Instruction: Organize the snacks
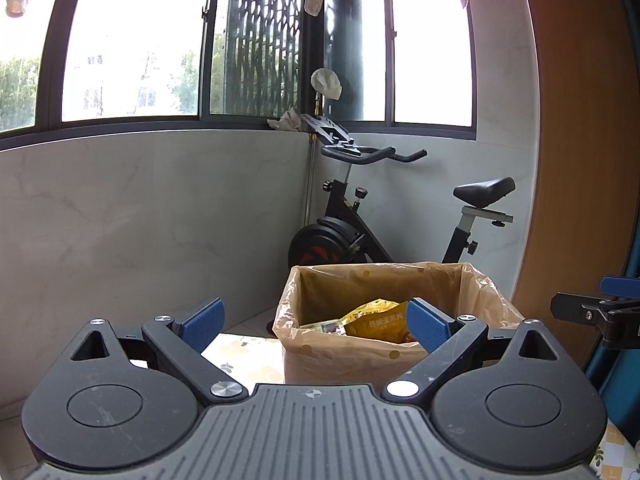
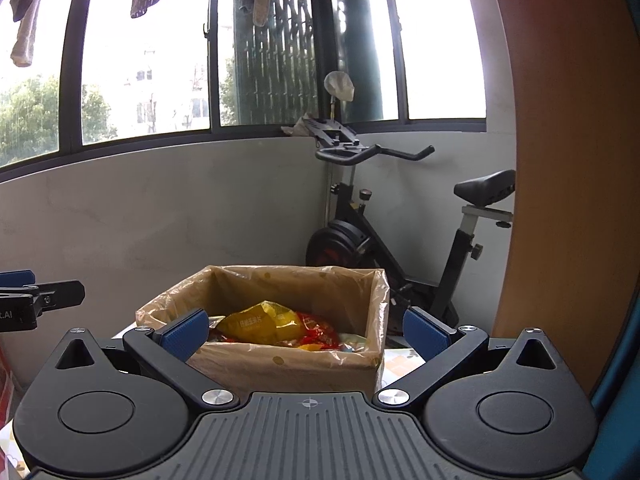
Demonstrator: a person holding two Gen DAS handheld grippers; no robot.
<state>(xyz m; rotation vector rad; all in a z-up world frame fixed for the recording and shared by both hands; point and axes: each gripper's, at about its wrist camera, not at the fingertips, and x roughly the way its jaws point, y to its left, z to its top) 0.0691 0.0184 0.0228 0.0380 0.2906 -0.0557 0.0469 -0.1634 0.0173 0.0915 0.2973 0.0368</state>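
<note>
A cardboard box (image 1: 340,364) lined with a clear plastic bag stands on the table ahead; in the right wrist view the box (image 2: 288,364) is straight in front. Inside lie a yellow snack bag (image 1: 376,322) (image 2: 260,322), a red snack packet (image 2: 324,332) and other small packets. My left gripper (image 1: 316,326) is open and empty, level with the box's near rim and a little to its left. My right gripper (image 2: 306,334) is open and empty, its fingers spread about as wide as the box. Each gripper shows at the edge of the other's view.
The table (image 1: 244,356) carries a pale patterned cloth. Behind the box an exercise bike (image 1: 360,220) stands in the corner under dark-framed windows. A wooden panel (image 1: 580,160) rises at the right, with a blue surface (image 2: 616,400) beside it. Clothes hang overhead.
</note>
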